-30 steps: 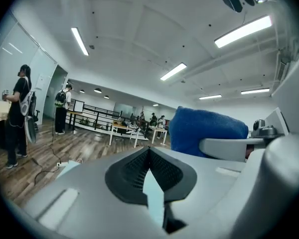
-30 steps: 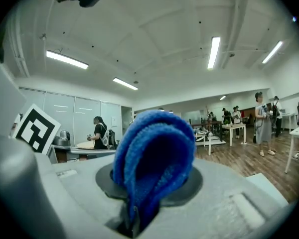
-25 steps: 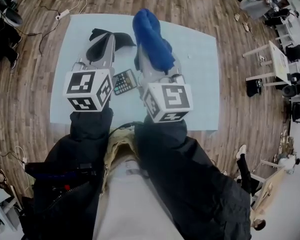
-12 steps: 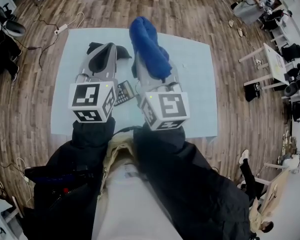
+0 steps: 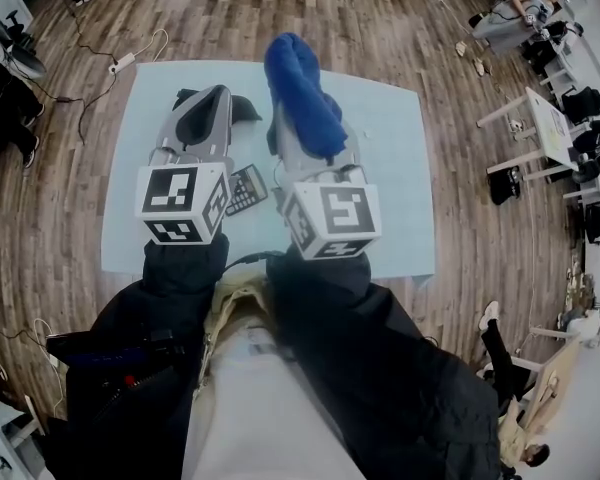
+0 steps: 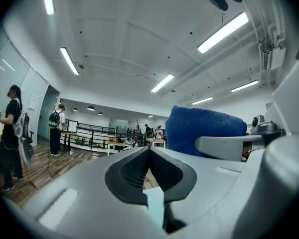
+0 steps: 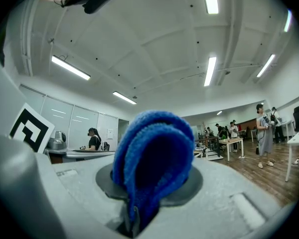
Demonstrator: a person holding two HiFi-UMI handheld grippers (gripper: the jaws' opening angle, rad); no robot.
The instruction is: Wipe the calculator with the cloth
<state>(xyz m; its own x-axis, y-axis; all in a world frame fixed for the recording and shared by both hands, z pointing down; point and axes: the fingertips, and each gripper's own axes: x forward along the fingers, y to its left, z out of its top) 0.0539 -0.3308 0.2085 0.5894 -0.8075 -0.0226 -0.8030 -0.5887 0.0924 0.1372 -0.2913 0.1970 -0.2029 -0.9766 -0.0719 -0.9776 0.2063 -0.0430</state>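
Observation:
The calculator (image 5: pixel 246 189) lies on the light blue table (image 5: pixel 390 168), in the gap between my two grippers and partly hidden by their marker cubes. My right gripper (image 5: pixel 298 128) is held above the table, shut on a folded blue cloth (image 5: pixel 298 93). In the right gripper view the cloth (image 7: pixel 152 168) bulges out from between the jaws. My left gripper (image 5: pixel 218 106) is beside it, also raised, with its dark pads (image 6: pixel 139 166) pressed together on nothing. The cloth (image 6: pixel 204 128) shows at the right of the left gripper view. Both gripper views look out at the room and ceiling.
The table stands on a wooden floor. Cables and a power strip (image 5: pixel 125 60) lie on the floor at the far left. Desks and chairs (image 5: pixel 550 118) stand at the right. A person (image 6: pixel 12 128) stands in the room, with others further off.
Both grippers have stayed almost in place, raised over the table. The calculator is now a little more covered by the left gripper's cube. The right gripper's hold on the cloth is unchanged.

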